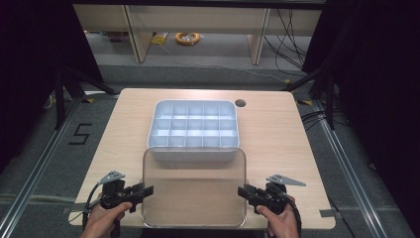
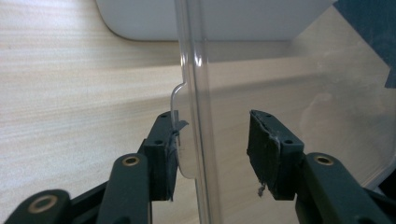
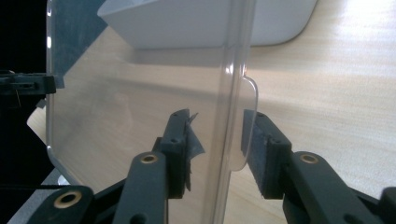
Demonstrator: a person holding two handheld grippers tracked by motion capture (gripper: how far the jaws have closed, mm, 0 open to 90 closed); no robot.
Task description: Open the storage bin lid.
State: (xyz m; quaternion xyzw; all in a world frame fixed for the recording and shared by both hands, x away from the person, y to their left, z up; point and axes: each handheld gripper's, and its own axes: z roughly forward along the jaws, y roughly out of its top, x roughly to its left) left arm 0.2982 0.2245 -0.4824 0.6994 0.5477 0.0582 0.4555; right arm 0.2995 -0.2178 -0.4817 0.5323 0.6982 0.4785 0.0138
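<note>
My left gripper (image 1: 143, 191) sits at the left edge of the clear plastic lid (image 1: 194, 188), near the table's front. In my left gripper view its jaws straddle the lid's rim (image 2: 198, 116): the left pad (image 2: 164, 154) lies against the small rounded tab (image 2: 180, 135) that juts from the rim, while the right pad (image 2: 266, 154) stands apart from the plastic with a gap showing between them. So the jaws are partly open and not clamped on the lid; the rim just runs between them.

The lid itself lies flat on the wooden table (image 1: 277, 134), on the near half, its far edge meeting the front wall of the white compartment tray (image 1: 194, 126). The tray sits in the middle of the table, its grid of small cells facing up. A round cable hole (image 1: 240, 103) lies in the tabletop just beyond the tray's far right corner.

My right gripper (image 1: 243, 191) is at the lid's right edge, level with the left one. In my right gripper view the rim (image 3: 231, 116) passes between its jaws, and the right-hand tab (image 3: 250, 121) lies just in front of the right pad (image 3: 261, 149); I can't tell if they touch. The left pad (image 3: 180, 149), with its frayed lining, stands clear of the plastic. These jaws too are partly open around the rim, gripping nothing.
</note>
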